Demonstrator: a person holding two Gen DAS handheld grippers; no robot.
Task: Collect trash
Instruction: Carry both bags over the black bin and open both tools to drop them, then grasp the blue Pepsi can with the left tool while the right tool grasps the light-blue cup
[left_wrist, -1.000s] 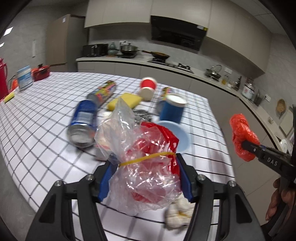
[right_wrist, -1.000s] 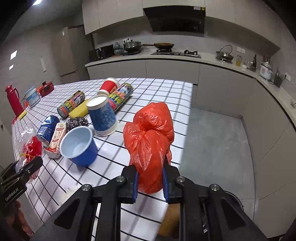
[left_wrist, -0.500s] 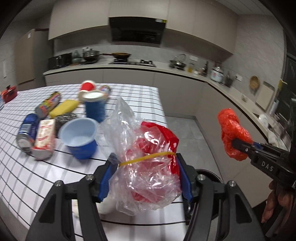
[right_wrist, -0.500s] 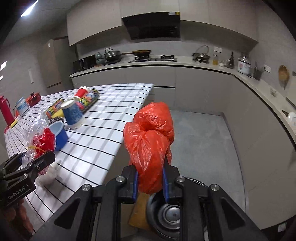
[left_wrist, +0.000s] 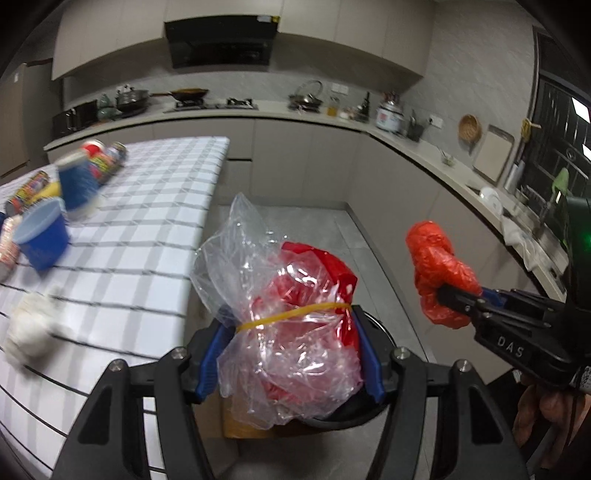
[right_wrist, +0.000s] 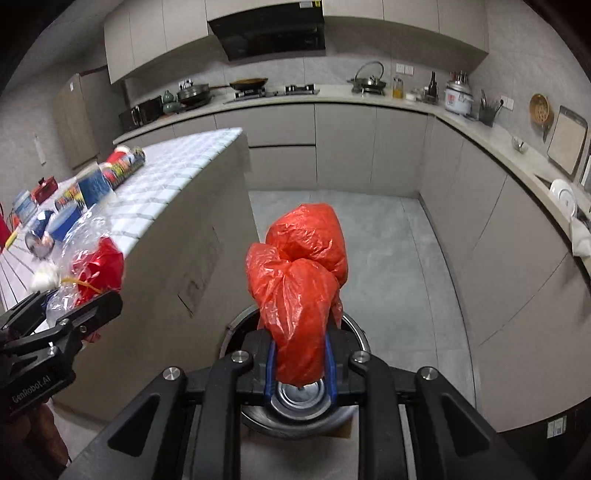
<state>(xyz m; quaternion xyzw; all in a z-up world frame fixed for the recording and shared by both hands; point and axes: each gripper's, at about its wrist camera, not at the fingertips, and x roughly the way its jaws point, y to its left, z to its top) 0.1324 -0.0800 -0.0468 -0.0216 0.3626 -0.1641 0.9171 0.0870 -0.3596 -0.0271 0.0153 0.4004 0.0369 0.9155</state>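
Observation:
My left gripper (left_wrist: 290, 354) is shut on a clear plastic bag (left_wrist: 284, 306) with red trash inside, tied by a yellow rubber band. It also shows in the right wrist view (right_wrist: 88, 269), beside the counter end. My right gripper (right_wrist: 300, 363) is shut on a knotted orange plastic bag (right_wrist: 301, 288) and holds it above a round metal trash bin (right_wrist: 295, 402) on the floor. The orange bag also shows in the left wrist view (left_wrist: 437, 273). The bin's rim (left_wrist: 376, 325) shows behind the clear bag.
The checkered counter (left_wrist: 147, 221) to the left holds blue cups (left_wrist: 42, 240), cans (left_wrist: 107, 162) and a white crumpled wad (left_wrist: 27, 332). A cardboard piece (left_wrist: 243, 424) lies by the bin. Grey cabinets (right_wrist: 369, 147) ring the floor.
Both grippers have swung right, off the counter, and now hold their bags over the floor by the trash bin. Both grips are unchanged.

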